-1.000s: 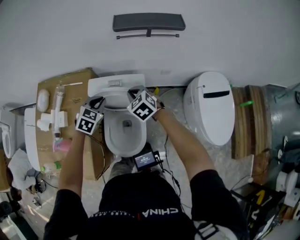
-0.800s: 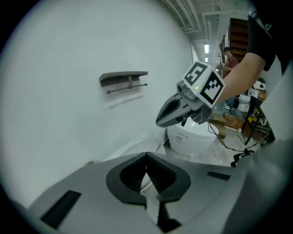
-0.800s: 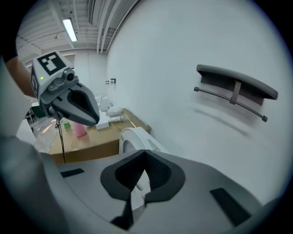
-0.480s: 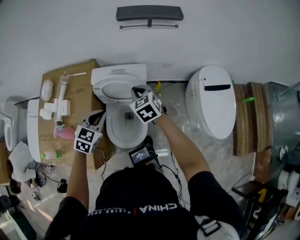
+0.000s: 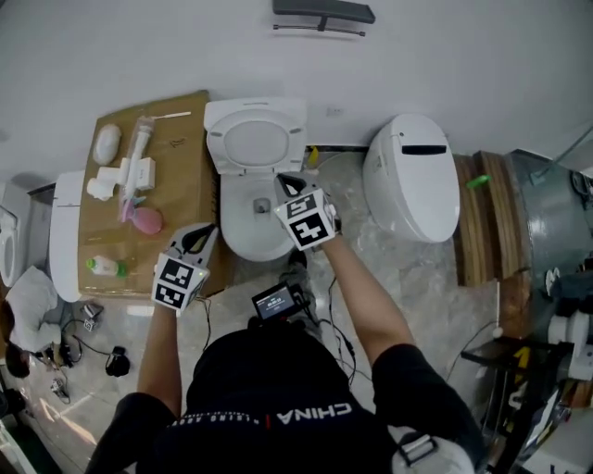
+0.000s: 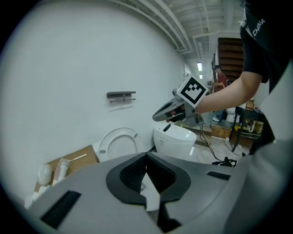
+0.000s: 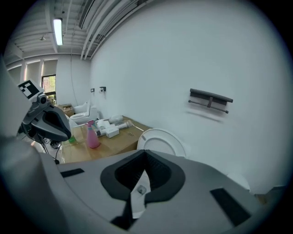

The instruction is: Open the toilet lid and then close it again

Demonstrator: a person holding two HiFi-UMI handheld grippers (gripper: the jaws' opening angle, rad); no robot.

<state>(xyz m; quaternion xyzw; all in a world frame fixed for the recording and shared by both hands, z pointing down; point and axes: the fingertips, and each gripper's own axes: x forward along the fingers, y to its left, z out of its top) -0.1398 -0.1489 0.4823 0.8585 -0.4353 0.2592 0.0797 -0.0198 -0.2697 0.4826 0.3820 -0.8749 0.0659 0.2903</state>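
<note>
The white toilet stands open: its lid (image 5: pixel 257 143) leans upright against the wall above the bowl (image 5: pixel 252 227). The lid also shows in the left gripper view (image 6: pixel 118 142) and in the right gripper view (image 7: pixel 160 141). My left gripper (image 5: pixel 202 237) hangs left of the bowl's front, shut and empty. My right gripper (image 5: pixel 288 181) hovers over the bowl's right rim, shut, with nothing between its jaws. Neither touches the toilet. Each gripper shows in the other's view: the right gripper (image 6: pixel 158 116) and the left gripper (image 7: pixel 50 122).
A second white toilet (image 5: pixel 412 190) with its lid down stands to the right. A cardboard box (image 5: pixel 185 185) on the left carries a pink spray bottle (image 5: pixel 145 220) and white parts. Wooden boards (image 5: pixel 482 231) lie far right. A dark bar (image 5: pixel 322 14) hangs on the wall.
Both grippers have drawn back from the toilet's rear toward the person, the left one farther. The lid, near the grippers before, now stands raised against the wall.
</note>
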